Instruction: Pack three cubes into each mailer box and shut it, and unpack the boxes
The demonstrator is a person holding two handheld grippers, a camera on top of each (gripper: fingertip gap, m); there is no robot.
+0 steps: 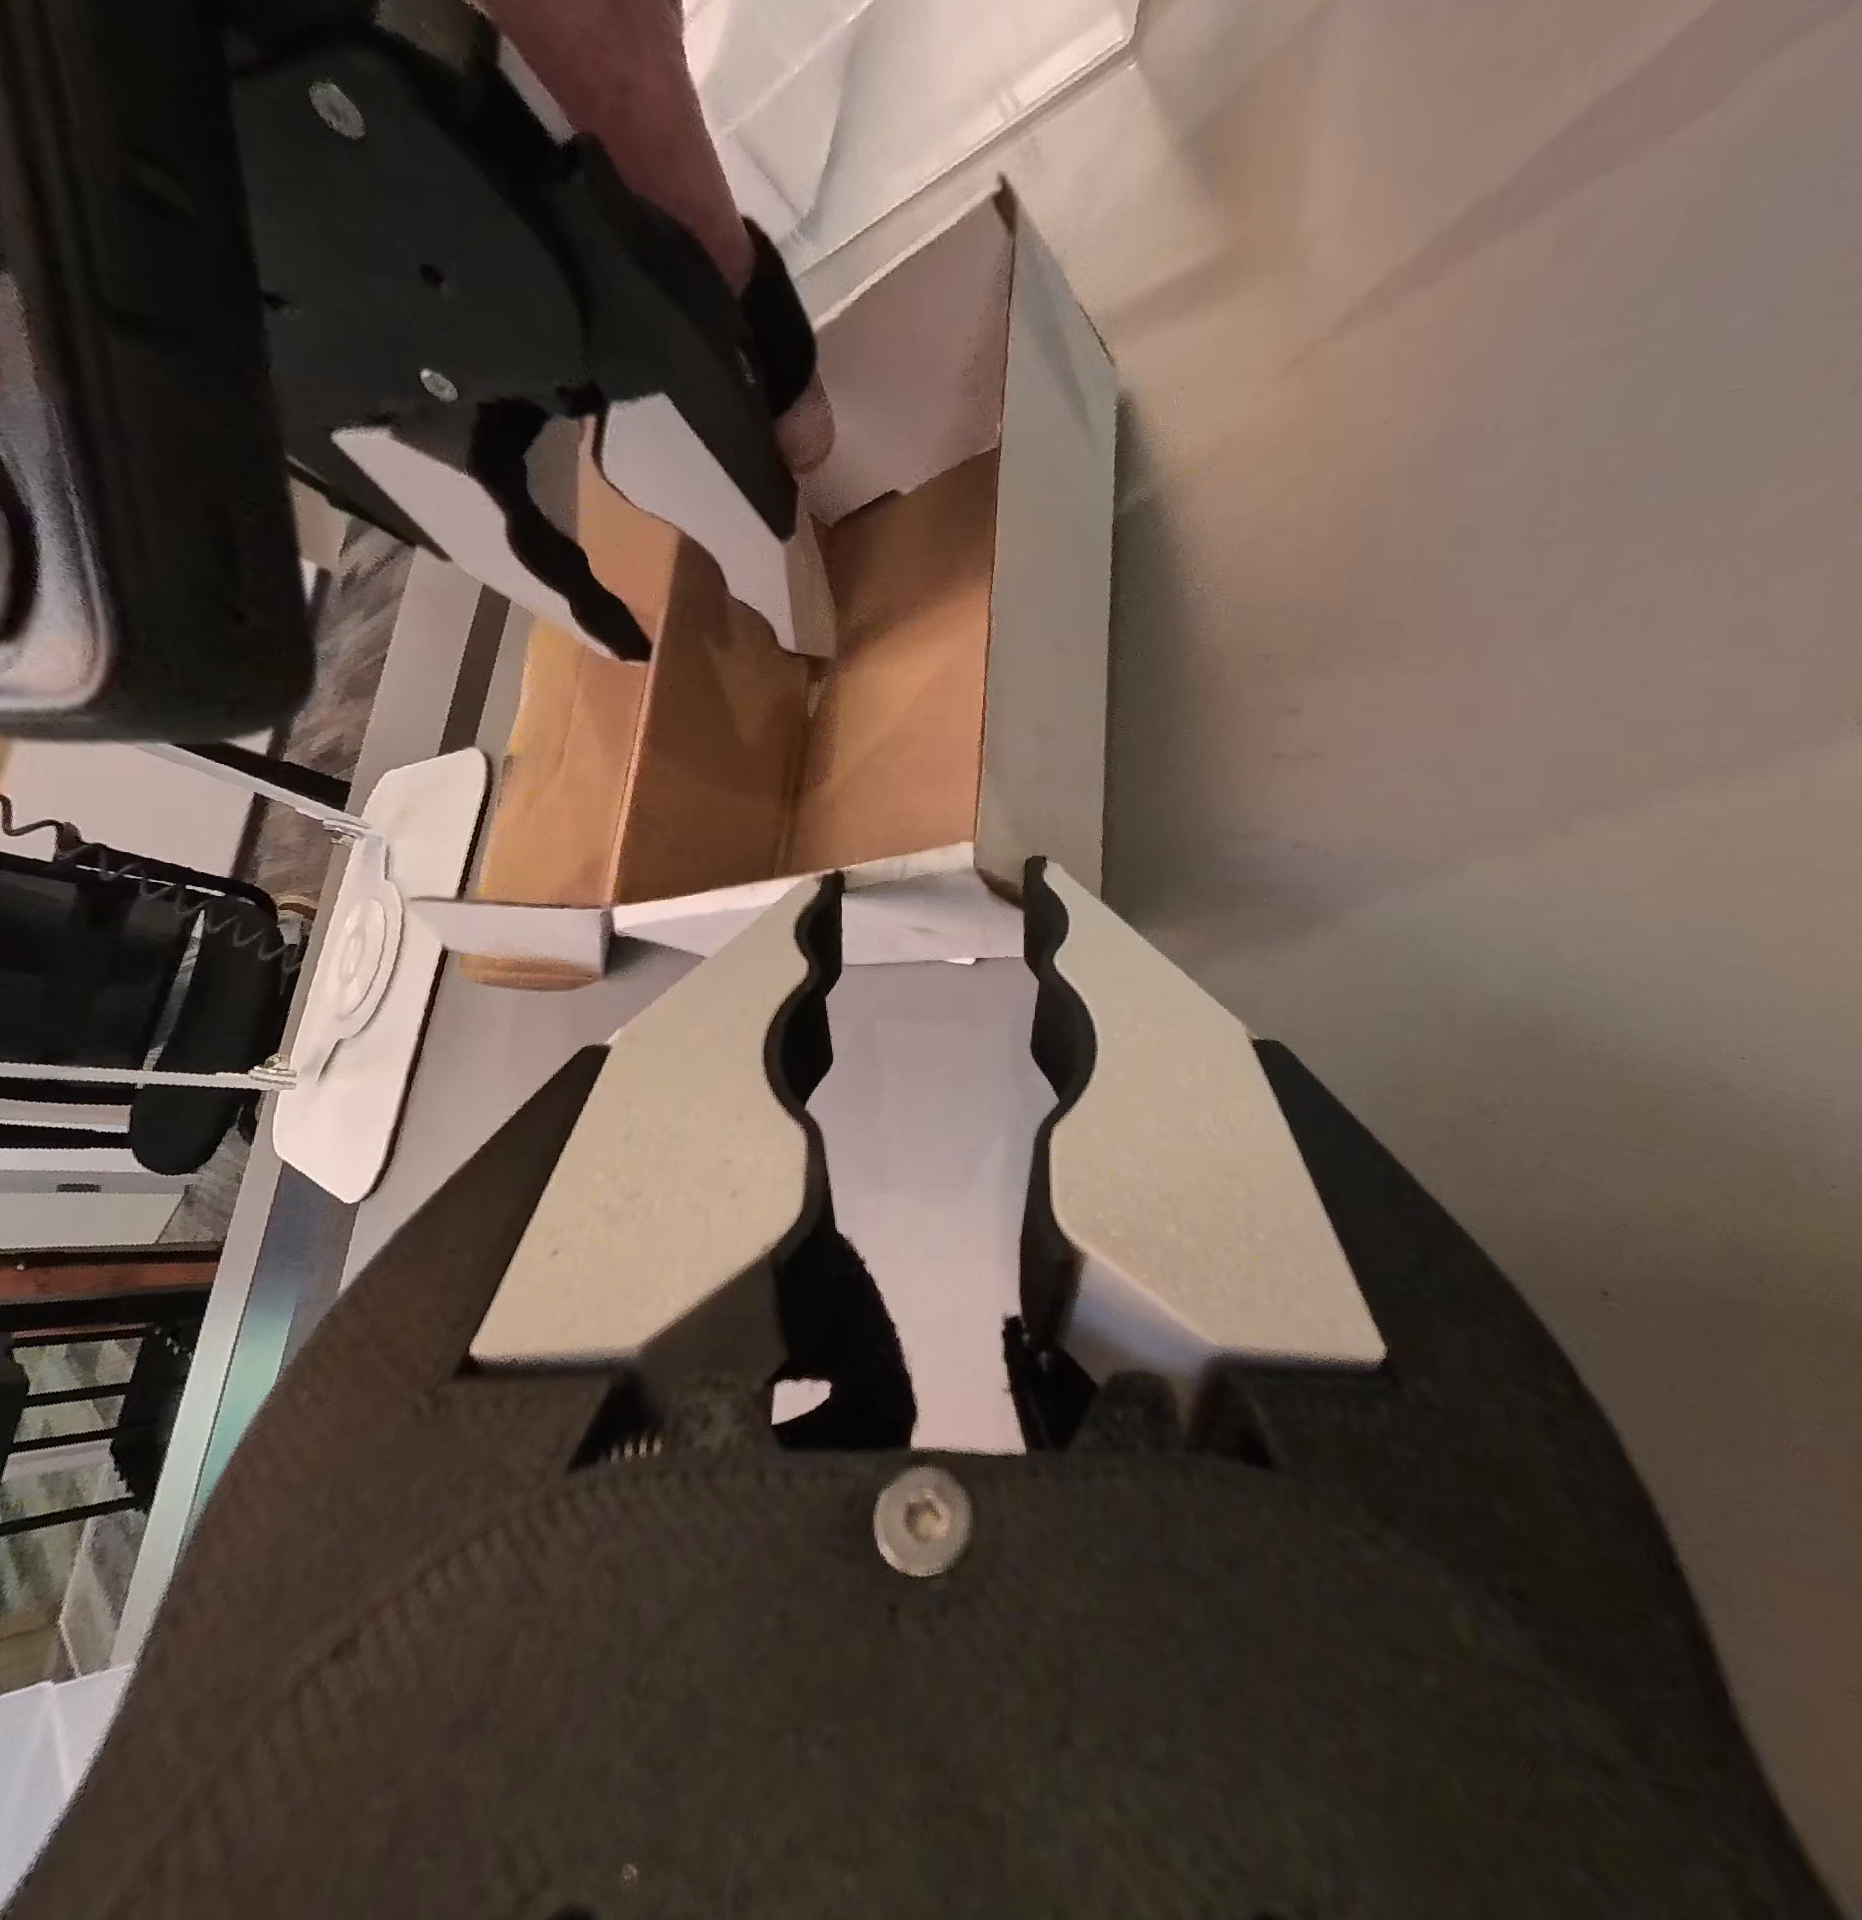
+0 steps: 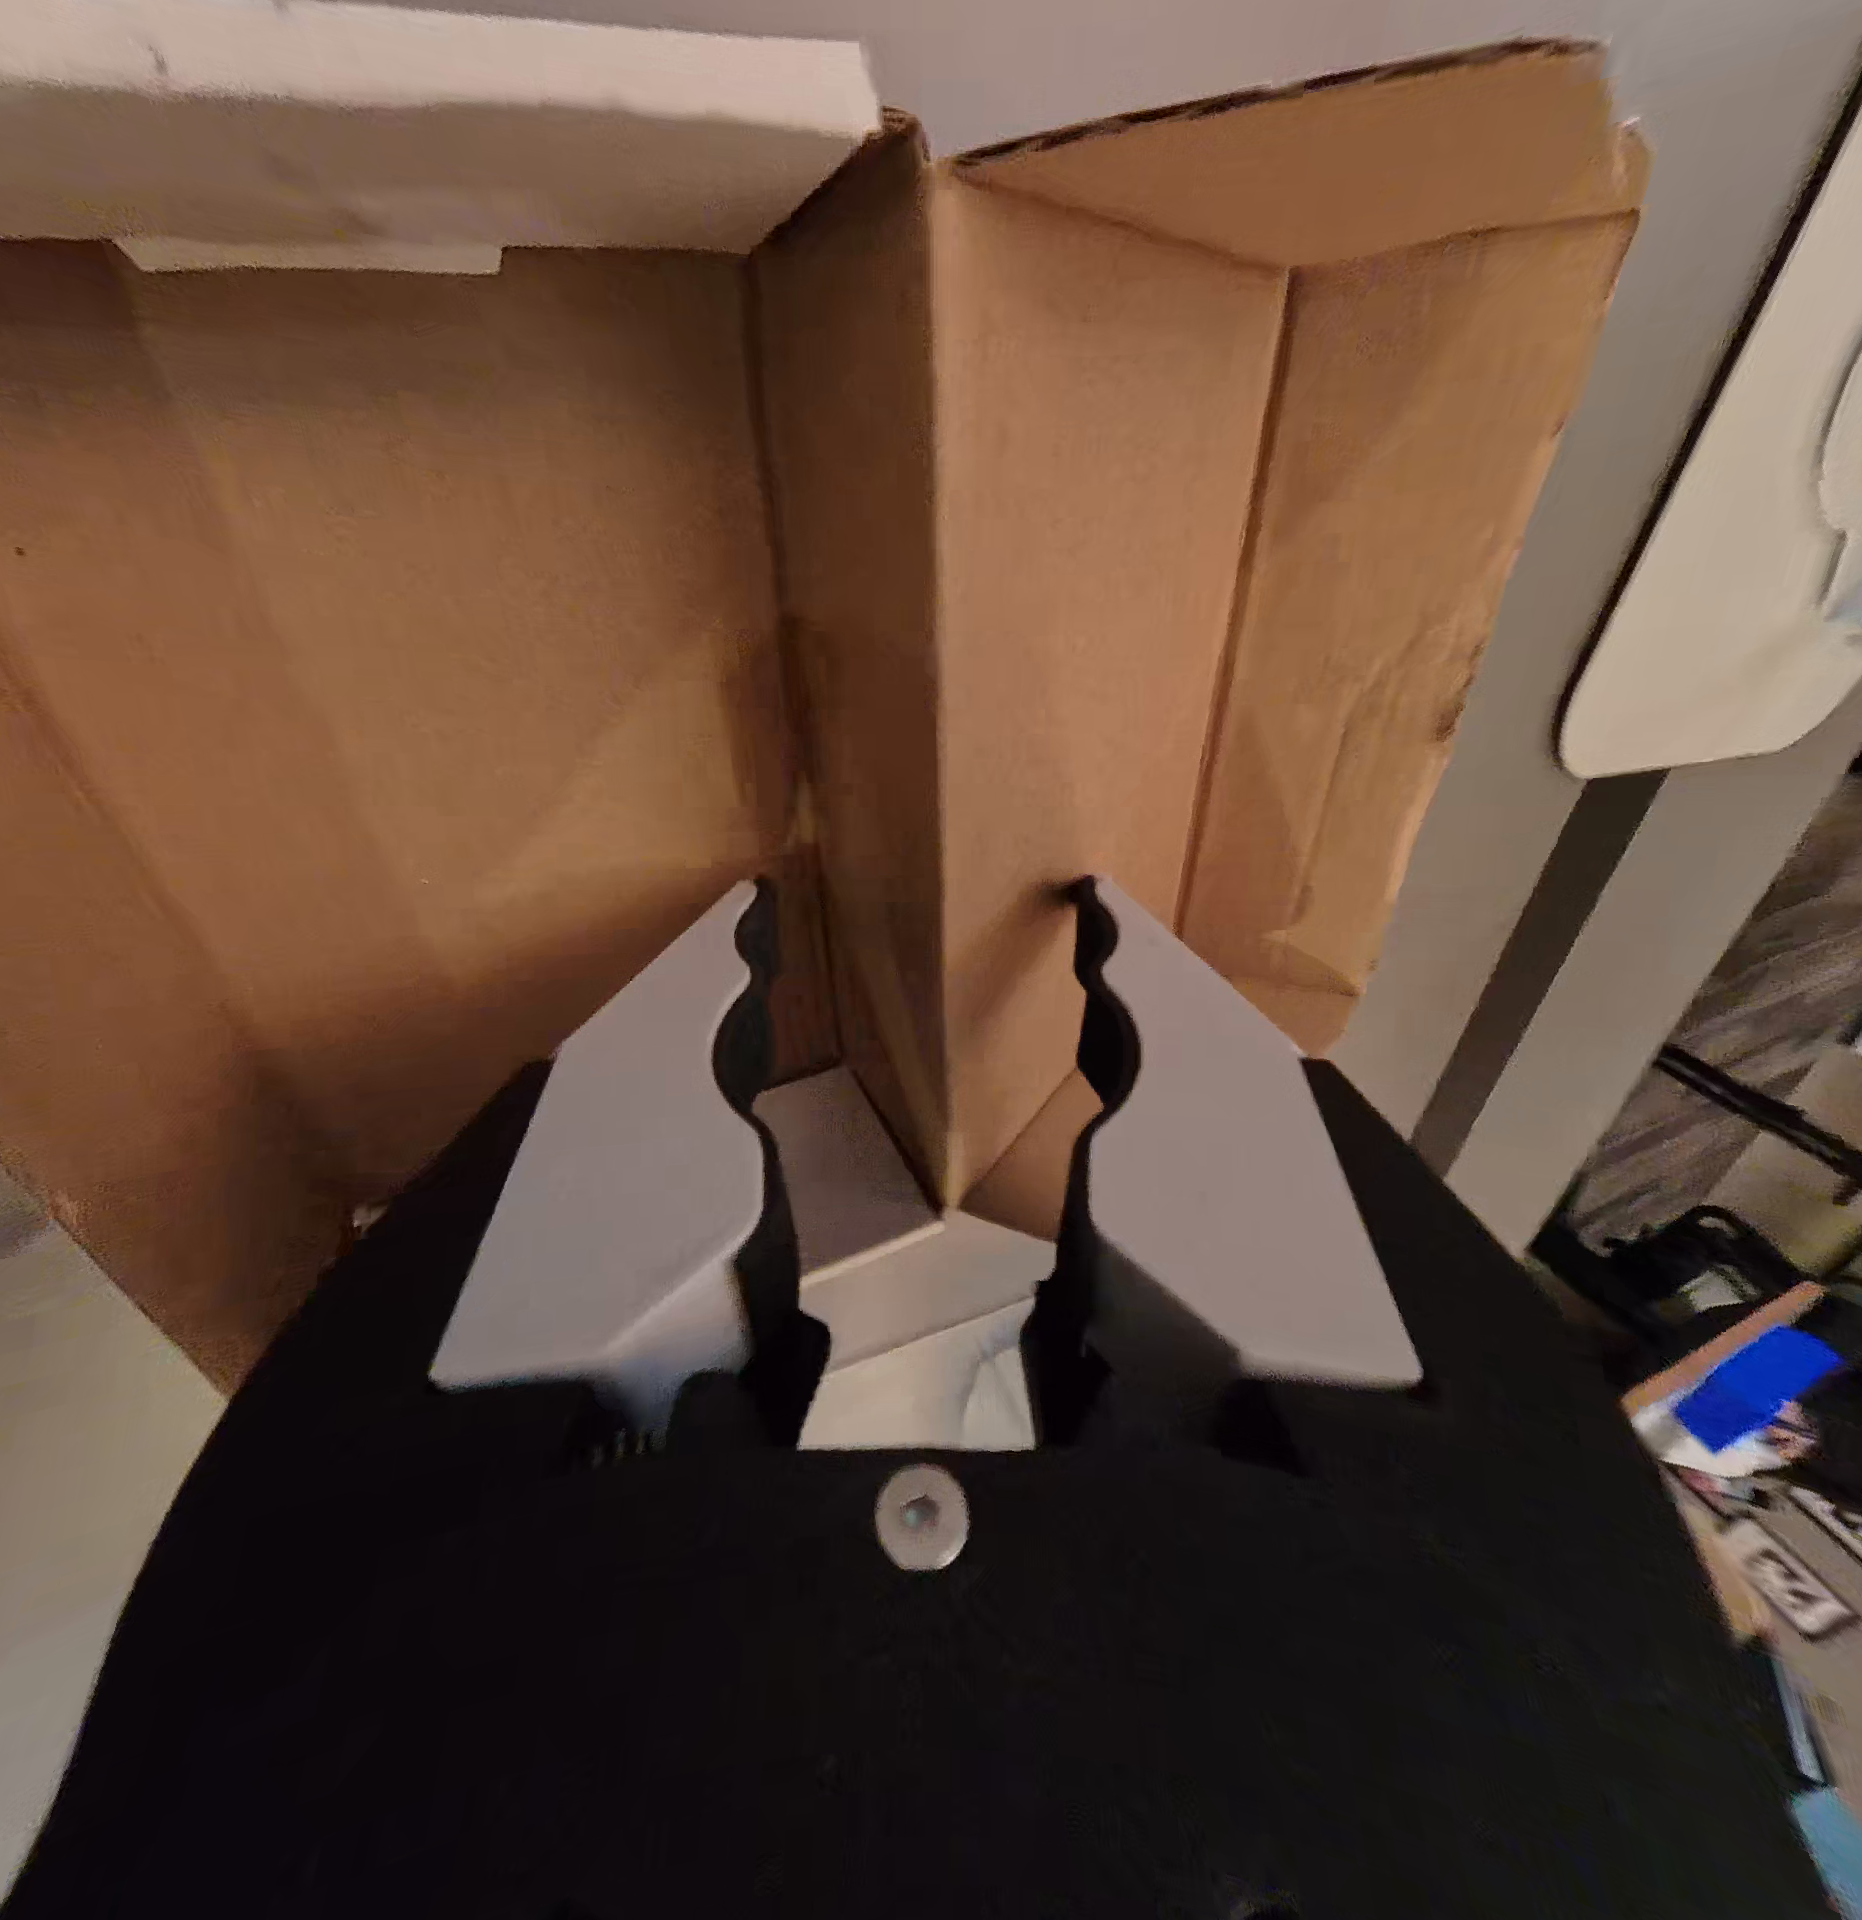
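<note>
text: none legible | floor papers [image 2: 1800, 1558] perhaps printed (too blurred)

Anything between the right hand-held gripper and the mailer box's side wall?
Nothing visible. The right hand-held gripper is open and already straddles the brown side wall of the mailer box. No cubes show inside.

Open mailer box [image 1: 802, 727], left gripper [image 1: 932, 883] jaws parted

Black tongs [image 2: 922, 904], wavy-edged grey fingers [image 2: 1218, 1174], silver hex screw [image 2: 922, 1515]
</note>
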